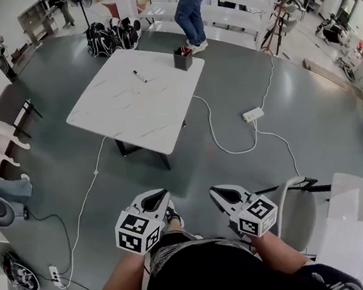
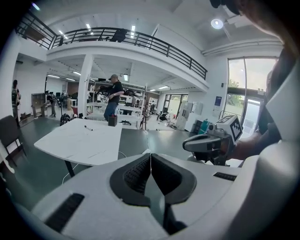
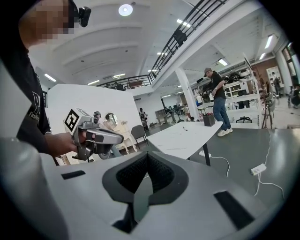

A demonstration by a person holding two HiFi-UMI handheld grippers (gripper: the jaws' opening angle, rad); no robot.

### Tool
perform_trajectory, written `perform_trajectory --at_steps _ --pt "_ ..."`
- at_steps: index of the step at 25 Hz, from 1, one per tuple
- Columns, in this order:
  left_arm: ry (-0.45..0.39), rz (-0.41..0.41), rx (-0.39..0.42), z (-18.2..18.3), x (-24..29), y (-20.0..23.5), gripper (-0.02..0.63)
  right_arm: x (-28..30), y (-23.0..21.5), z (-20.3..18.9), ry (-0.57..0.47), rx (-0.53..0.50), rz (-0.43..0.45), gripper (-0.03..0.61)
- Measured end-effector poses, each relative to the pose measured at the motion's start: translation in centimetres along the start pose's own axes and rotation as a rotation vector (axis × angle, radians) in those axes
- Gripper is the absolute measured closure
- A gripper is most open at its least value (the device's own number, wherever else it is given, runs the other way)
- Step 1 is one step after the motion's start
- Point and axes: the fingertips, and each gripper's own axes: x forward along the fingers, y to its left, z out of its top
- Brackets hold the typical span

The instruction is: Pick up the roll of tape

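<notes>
No roll of tape shows in any view. A white table (image 1: 129, 108) stands ahead on the grey floor, with a dark pen (image 1: 140, 76) and a black pen cup (image 1: 183, 58) on it. My left gripper (image 1: 154, 202) and right gripper (image 1: 224, 198) are held close to my body, well short of the table, both pointing toward it. In the left gripper view the jaws (image 2: 150, 157) meet with nothing between them. The right gripper view shows its jaws (image 3: 147, 157) closed together and empty too. Each gripper view also catches the other gripper beside it.
A person (image 1: 192, 9) stands beyond the table's far corner. A white power strip (image 1: 253, 115) and cables lie on the floor right of the table. A dark chair (image 1: 12, 104) stands at the left, a white chair (image 1: 311, 210) by my right side, bags (image 1: 112, 35) behind the table.
</notes>
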Motion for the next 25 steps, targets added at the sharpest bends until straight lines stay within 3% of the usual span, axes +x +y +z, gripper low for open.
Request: perform_trajectory --at_steps 9,25 --pt "0.027 0.033 -0.063 0.4 2.3 7.8 0.594 7.2 -2.4 2.1 0.050 -0.007 0.031 0.577" --pt "-0.020 0.051 -0.041 7.4 5.8 22.8 0.594 21.3 -7.6 10.3 0.087 -0.083 0.017 0.577"
